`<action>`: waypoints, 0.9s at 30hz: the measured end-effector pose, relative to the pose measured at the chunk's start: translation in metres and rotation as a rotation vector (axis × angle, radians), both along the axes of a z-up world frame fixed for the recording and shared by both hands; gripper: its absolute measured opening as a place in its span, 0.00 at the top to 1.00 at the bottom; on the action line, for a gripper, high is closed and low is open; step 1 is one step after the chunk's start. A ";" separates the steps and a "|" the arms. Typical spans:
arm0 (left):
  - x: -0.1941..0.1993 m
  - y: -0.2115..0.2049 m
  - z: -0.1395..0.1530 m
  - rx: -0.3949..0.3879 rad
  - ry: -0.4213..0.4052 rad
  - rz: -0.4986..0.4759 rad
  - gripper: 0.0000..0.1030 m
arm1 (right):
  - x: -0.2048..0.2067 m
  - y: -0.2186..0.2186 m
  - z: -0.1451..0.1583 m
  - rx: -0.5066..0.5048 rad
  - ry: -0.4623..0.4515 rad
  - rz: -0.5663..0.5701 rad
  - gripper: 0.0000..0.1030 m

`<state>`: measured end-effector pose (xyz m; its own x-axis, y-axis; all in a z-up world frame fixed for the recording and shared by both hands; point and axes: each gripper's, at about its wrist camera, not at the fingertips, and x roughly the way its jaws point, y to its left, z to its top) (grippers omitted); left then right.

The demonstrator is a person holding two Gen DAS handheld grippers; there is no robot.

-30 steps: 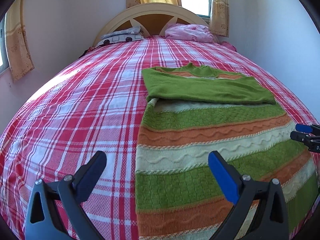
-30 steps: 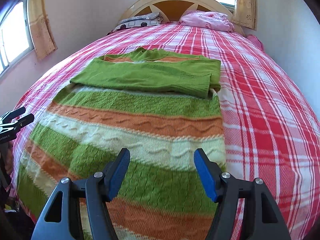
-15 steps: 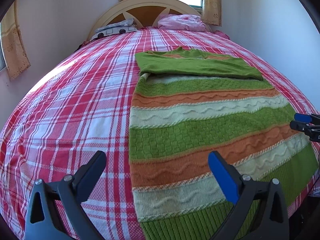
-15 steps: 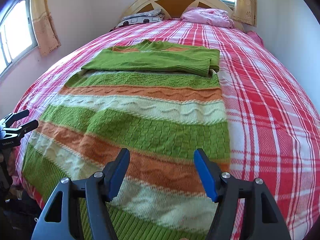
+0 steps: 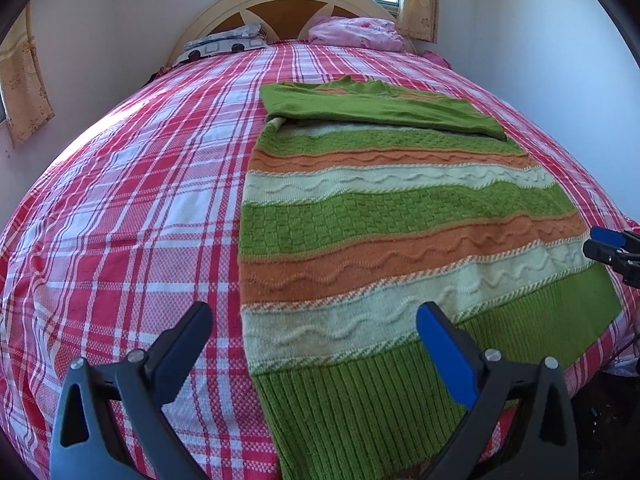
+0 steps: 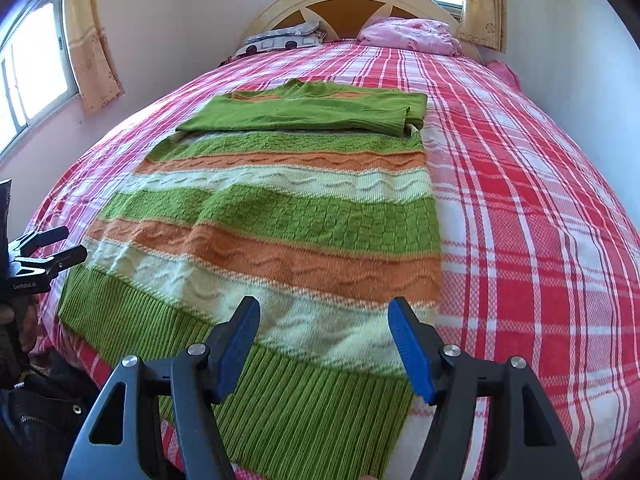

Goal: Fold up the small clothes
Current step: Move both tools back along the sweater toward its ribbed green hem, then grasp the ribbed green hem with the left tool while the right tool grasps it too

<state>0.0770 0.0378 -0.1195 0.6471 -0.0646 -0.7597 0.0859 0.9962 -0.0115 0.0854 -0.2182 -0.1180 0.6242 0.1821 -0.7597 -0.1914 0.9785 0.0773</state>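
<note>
A knitted sweater in green, orange and cream stripes lies flat on the bed, its green sleeves folded across the chest at the far end. Its ribbed green hem reaches the bed's near edge. My left gripper hovers open above the hem's left corner, one finger over the sheet, the other over the knit. Above the hem's right part my right gripper stands open with nothing between its fingers. Each gripper shows small at the edge of the other's view.
The bed wears a red and white plaid sheet. A patterned pillow and a pink bundle lie by the wooden headboard. Walls close in on both sides, with curtained windows. Dark floor shows below the bed's near edge.
Both grippers have drawn back from the sweater's middle toward the bed's near edge, so the ribbed hem now lies under them. Both stay open; the sweater has not moved.
</note>
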 end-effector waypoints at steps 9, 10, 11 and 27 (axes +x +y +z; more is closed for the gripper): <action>-0.024 0.010 -0.012 -0.070 0.088 0.012 0.00 | -0.035 -0.014 -0.007 0.005 0.019 -0.037 0.34; -0.027 0.011 -0.012 -0.078 0.089 0.013 0.00 | -0.037 -0.016 -0.008 0.002 0.020 -0.044 0.34; -0.029 0.012 -0.012 -0.086 0.090 0.014 0.00 | -0.040 -0.019 -0.009 -0.004 0.022 -0.051 0.34; -0.035 0.023 -0.028 -0.299 0.168 0.013 0.47 | -0.053 -0.039 -0.016 0.019 0.024 -0.095 0.32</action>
<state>0.0422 0.0604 -0.1478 0.5171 -0.2926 -0.8043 0.0452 0.9478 -0.3157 0.0322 -0.2575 -0.1342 0.6209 0.1372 -0.7718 -0.0957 0.9905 0.0991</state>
